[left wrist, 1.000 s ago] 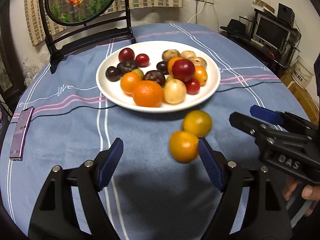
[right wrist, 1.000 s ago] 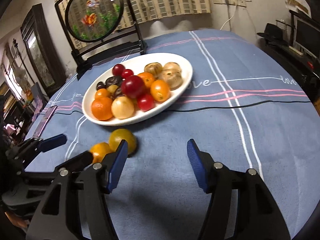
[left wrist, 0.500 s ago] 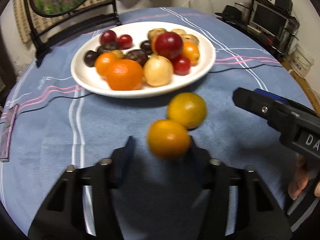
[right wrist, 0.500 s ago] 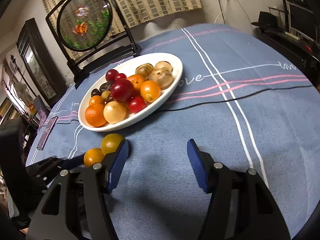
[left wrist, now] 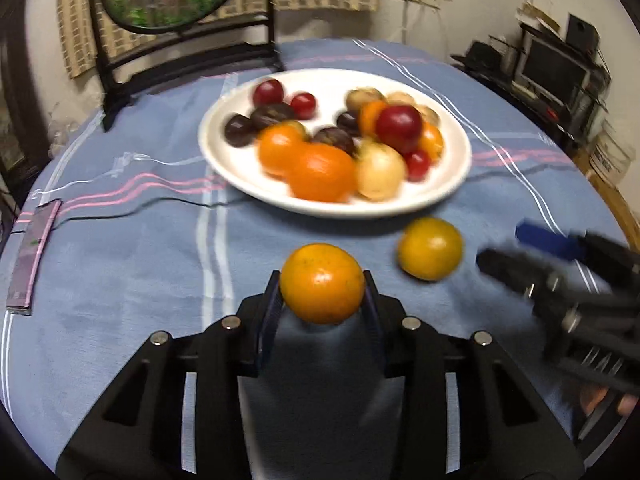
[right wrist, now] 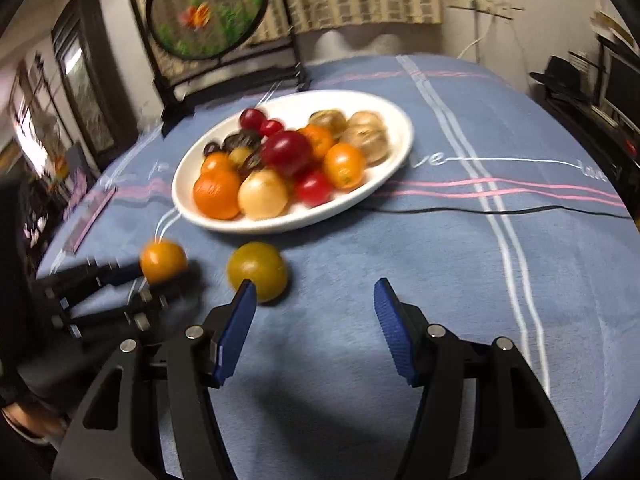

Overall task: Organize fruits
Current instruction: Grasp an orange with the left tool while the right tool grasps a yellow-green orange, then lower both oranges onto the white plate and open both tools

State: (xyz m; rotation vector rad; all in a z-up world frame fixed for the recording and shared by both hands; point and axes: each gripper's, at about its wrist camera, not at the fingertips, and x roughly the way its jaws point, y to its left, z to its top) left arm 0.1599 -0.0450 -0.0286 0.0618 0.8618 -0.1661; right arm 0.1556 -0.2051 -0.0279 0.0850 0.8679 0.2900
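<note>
Jaws of the left gripper (left wrist: 322, 294) are clamped on a small orange citrus fruit (left wrist: 322, 282), pads pressing its two sides near the widest girth; whether the fruit rests on the cloth or hangs just above it I cannot tell. Jaws of the right gripper (right wrist: 314, 320) stand apart with nothing between them, the left blue pad just in front of a yellow-green citrus fruit (right wrist: 257, 271) lying on the worktop (right wrist: 440, 280).

Both loose fruits sit near the front rim of the white plate (right wrist: 394, 148), which carries a heap of oranges, red and dark plums or tomatoes, and pale brownish fruit. A phone-like slab (left wrist: 32, 256) lies at the far left edge of the blue striped cloth.

Judging by look, the held fruit is light, round and slightly yielding, with a waxy skin that could roll out of flat pads. A grip across the equator, moderate in pressure, suits it; squeezing hard risks bruising. The yellow-green one should behave likewise and will roll if nudged from one side.
</note>
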